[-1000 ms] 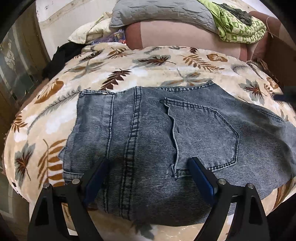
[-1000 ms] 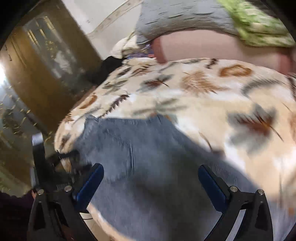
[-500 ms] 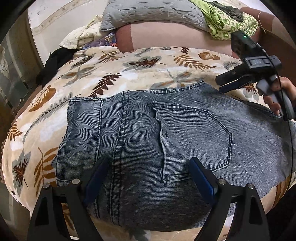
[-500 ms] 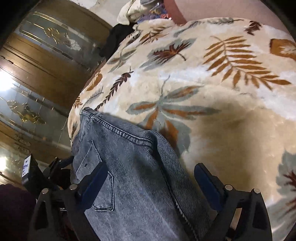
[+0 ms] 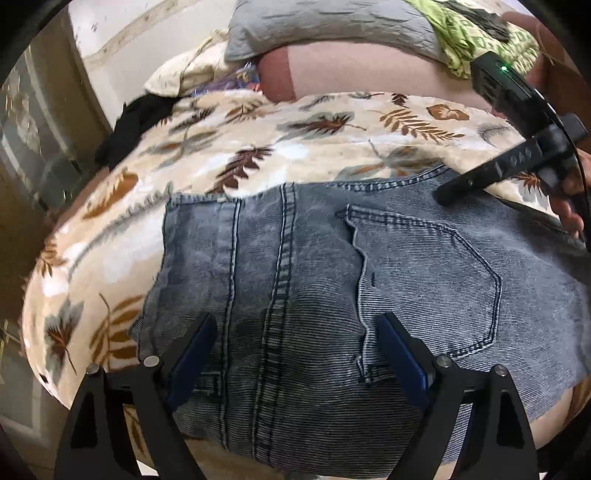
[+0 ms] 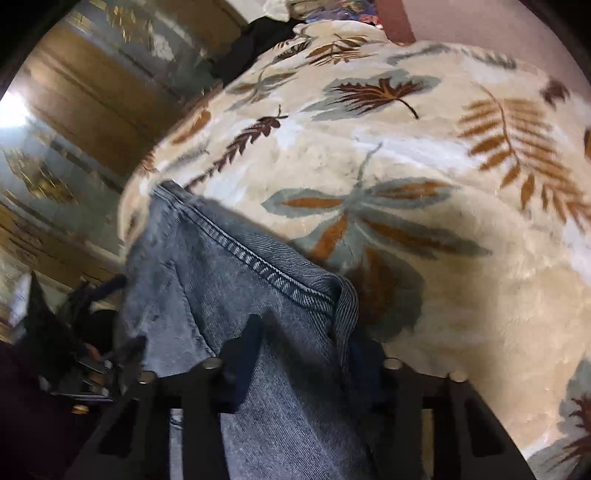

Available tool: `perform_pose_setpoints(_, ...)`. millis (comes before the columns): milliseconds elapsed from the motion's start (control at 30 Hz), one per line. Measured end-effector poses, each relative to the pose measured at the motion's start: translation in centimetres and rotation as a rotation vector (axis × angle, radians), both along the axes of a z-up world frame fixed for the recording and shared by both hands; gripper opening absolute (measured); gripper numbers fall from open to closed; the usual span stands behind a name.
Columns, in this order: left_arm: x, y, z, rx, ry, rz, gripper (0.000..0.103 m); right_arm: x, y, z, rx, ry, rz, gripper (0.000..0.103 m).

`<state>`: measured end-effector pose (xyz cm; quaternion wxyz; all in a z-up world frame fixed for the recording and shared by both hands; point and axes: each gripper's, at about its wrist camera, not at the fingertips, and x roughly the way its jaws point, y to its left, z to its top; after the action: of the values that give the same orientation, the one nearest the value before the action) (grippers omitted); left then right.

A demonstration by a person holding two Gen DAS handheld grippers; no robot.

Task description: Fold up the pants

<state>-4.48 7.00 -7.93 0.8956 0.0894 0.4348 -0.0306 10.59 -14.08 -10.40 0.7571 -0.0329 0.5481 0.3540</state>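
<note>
Grey-blue jeans [image 5: 314, 280] lie flat, back pocket up, on a bed's leaf-patterned blanket [image 5: 258, 147]. My left gripper [image 5: 297, 321] hovers open over the jeans' near edge, nothing between its blue pads. In the left wrist view, my right gripper [image 5: 454, 188], held by a hand [image 5: 569, 206], touches down at the jeans' far seamed edge. From its own camera, my right gripper [image 6: 303, 332] has its jaws closing around that edge. The denim hem [image 6: 266, 266] bunches between the fingers, and a gap still shows. The left gripper [image 6: 120, 314] is a blurred dark shape at lower left.
A grey pillow [image 5: 332, 22], a green cloth [image 5: 480, 40] and a pink bolster [image 5: 369, 70] lie at the head of the bed. A black garment [image 5: 136, 122] sits at the far left corner. A wooden wardrobe with glass doors [image 6: 74, 129] stands beside the bed's left edge.
The right gripper came down onto the jeans' far edge and its jaws narrowed around the hem. The left gripper stayed open over the near edge.
</note>
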Motion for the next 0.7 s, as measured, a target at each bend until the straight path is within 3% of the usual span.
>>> perform_pose_setpoints(100,0.0,0.2,0.3,0.009,-0.017,0.012,0.090,-0.8,1.6,0.5,-0.154,-0.101,0.001,0.023)
perform_pose_setpoints(267,0.1,0.6,1.0,0.060,-0.070,0.063,0.090,-0.9,2.7,0.3,-0.290,-0.176,-0.029,0.022)
perform_pose_setpoints(567,2.3,1.1,1.1,0.083,-0.051,0.134,0.090,1.0,2.8,0.9,-0.335,-0.245,-0.105,0.018)
perform_pose_setpoints(700,2.9,1.3,-0.2,0.094,-0.005,0.141,0.090,1.7,2.5,0.6,-0.299,-0.211,-0.126,0.018)
